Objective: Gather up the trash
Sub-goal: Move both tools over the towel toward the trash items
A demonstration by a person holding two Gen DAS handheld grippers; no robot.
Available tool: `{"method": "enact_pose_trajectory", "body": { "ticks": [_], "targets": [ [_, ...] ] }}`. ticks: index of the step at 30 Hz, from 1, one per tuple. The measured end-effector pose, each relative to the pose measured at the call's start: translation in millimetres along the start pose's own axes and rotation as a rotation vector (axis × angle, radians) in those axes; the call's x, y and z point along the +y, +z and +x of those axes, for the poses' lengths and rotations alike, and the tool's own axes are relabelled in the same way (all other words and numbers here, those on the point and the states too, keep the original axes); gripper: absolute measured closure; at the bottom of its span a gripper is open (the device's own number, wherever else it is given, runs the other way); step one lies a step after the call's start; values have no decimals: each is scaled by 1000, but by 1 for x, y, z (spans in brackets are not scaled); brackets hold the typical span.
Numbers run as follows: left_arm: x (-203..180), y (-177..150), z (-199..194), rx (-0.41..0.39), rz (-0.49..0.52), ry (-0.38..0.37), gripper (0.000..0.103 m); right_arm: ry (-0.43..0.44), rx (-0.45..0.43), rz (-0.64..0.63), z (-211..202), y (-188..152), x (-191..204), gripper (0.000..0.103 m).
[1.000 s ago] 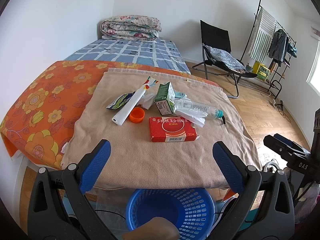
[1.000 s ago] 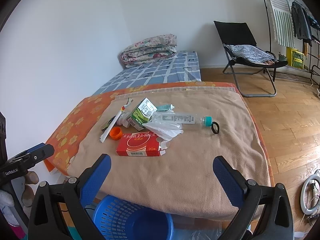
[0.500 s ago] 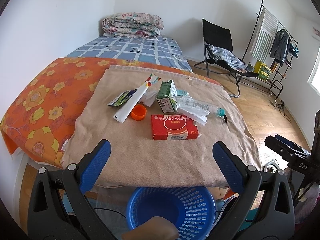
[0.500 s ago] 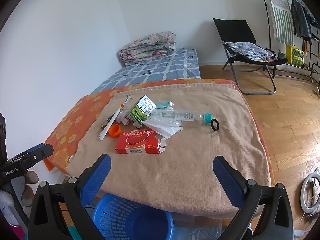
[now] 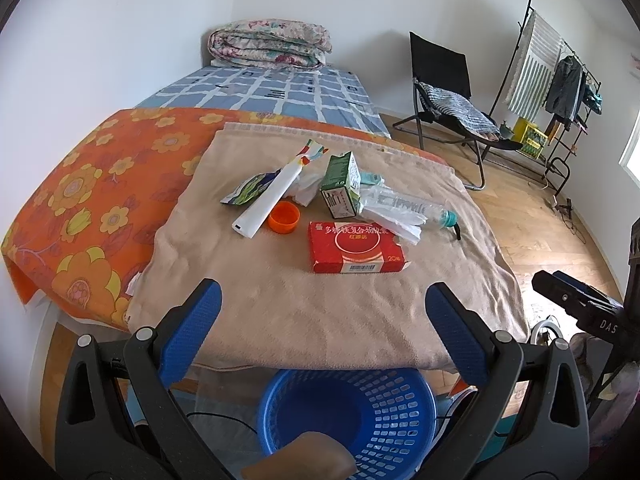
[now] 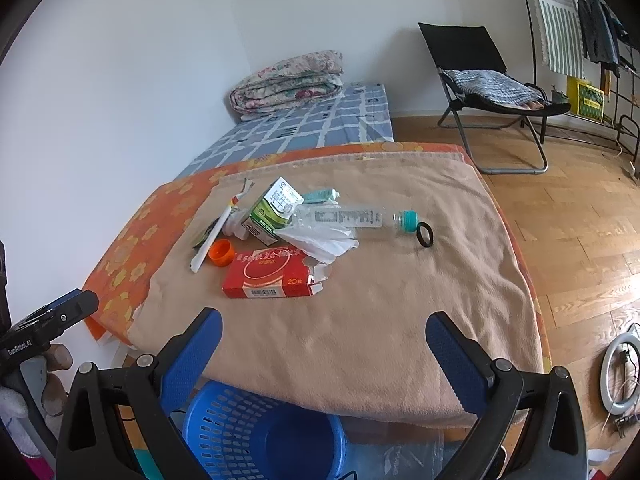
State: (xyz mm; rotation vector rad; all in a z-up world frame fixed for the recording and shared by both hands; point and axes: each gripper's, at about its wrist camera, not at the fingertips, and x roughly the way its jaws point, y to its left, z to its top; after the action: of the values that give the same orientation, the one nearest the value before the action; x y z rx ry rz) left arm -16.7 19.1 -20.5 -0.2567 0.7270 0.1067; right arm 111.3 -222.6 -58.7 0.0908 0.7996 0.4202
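Observation:
Trash lies in a heap on a tan blanket (image 5: 280, 312): a red box (image 5: 354, 247), a green carton (image 5: 340, 190), a clear bottle (image 5: 404, 206) with a teal cap, an orange cap (image 5: 284, 217), a white tube (image 5: 272, 200), a crumpled white bag (image 6: 324, 240) and a black ring (image 6: 425, 236). A blue basket (image 5: 400, 400) stands on the floor below the blanket's near edge. My left gripper (image 5: 320, 304) is open, above the basket, short of the red box. My right gripper (image 6: 324, 332) is open too, over the blanket's near edge, nothing between its fingers.
An orange flowered cover (image 5: 92, 200) and a blue checked mattress (image 5: 280, 92) with a folded quilt (image 5: 272, 44) lie beyond. A black folding chair (image 6: 488, 92) and a clothes rack (image 5: 560, 80) stand on the wood floor at right. A ring light (image 6: 622, 372) lies on the floor.
Both grippers have eased forward and slightly higher toward the blanket, so the trash sits a little lower in view. Both stay open; nothing has been picked up.

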Motion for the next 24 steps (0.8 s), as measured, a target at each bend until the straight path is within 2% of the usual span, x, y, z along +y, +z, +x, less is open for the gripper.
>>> {"method": "enact_pose_trajectory", "body": {
  "ticks": [9,16,24],
  "targets": [
    [12,4,8,78,-19,34,0,-32,14,-12,4,-4,-3,0],
    [33,6,18,101,-27,94,0,-15,88,-12,24,-18,-13,0],
    [49,16,40,148,-36,51,0,-51,-6,-30,21,-19,-23,0]
  ]
}}
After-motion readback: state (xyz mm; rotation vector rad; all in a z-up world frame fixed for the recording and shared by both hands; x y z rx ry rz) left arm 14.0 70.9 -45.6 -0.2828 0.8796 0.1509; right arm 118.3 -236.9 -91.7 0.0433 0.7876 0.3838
